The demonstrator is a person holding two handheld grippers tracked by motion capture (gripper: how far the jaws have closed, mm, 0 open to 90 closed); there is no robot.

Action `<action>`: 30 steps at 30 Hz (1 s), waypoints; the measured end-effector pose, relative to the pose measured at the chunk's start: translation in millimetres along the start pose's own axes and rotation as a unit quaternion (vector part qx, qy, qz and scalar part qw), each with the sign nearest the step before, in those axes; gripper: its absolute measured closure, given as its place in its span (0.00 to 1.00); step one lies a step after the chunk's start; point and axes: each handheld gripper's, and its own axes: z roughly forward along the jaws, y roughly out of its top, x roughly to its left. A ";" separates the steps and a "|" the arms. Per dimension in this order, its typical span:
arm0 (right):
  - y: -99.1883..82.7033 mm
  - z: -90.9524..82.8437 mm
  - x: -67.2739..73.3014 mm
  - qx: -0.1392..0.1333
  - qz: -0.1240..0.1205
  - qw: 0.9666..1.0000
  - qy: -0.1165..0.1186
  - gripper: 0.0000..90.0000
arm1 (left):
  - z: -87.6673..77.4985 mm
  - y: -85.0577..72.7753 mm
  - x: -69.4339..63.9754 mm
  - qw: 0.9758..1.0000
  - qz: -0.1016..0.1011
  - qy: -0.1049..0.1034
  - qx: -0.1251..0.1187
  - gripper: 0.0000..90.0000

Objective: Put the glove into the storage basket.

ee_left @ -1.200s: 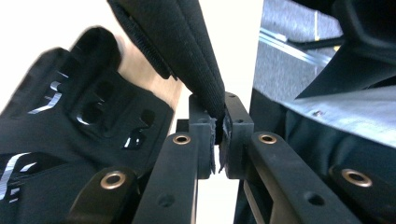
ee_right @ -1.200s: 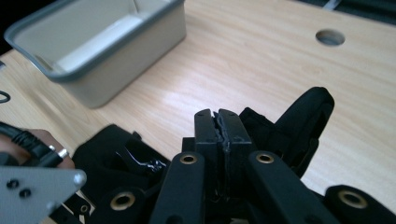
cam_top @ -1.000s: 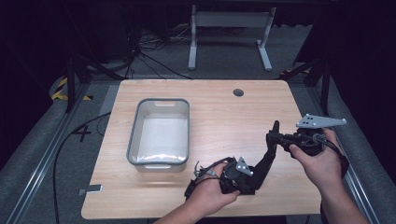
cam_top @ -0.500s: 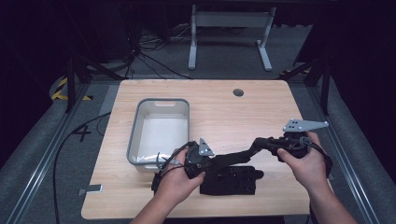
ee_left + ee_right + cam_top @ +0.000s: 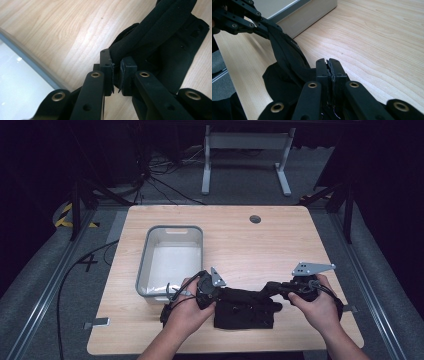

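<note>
I had lowered the black garment [image 5: 245,307] onto the table [image 5: 280,245], left gripper [image 5: 220,292] and right gripper [image 5: 272,289] both pinching its edge; bin [image 5: 170,257] at ten o'clock.

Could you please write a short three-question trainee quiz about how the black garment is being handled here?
1. True or false: the grey bin holds the black garment.
2. Which grips the garment? A) left hand-held gripper alone B) right hand-held gripper alone C) both
3. What surface does most of the garment lie on?

Key
1. False: the bin looks empty, and the garment lies beside it.
2. C: each one's jaws are shut on an end of the cloth.
3. The wooden table.
</note>
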 end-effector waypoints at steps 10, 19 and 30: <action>6.1 7.0 -0.7 -0.018 -0.015 1.000 -0.007 0.97 | 1.6 -2.8 8.4 1.000 -0.009 0.007 -0.001 0.93; 0.8 15.1 -4.6 -0.011 -0.016 1.000 -0.006 0.97 | 6.9 -7.4 10.3 1.000 -0.012 -0.014 0.005 0.93; -9.1 8.4 -2.1 0.005 -0.013 1.000 0.002 0.97 | 2.9 -12.3 6.5 0.998 -0.017 -0.050 0.020 0.86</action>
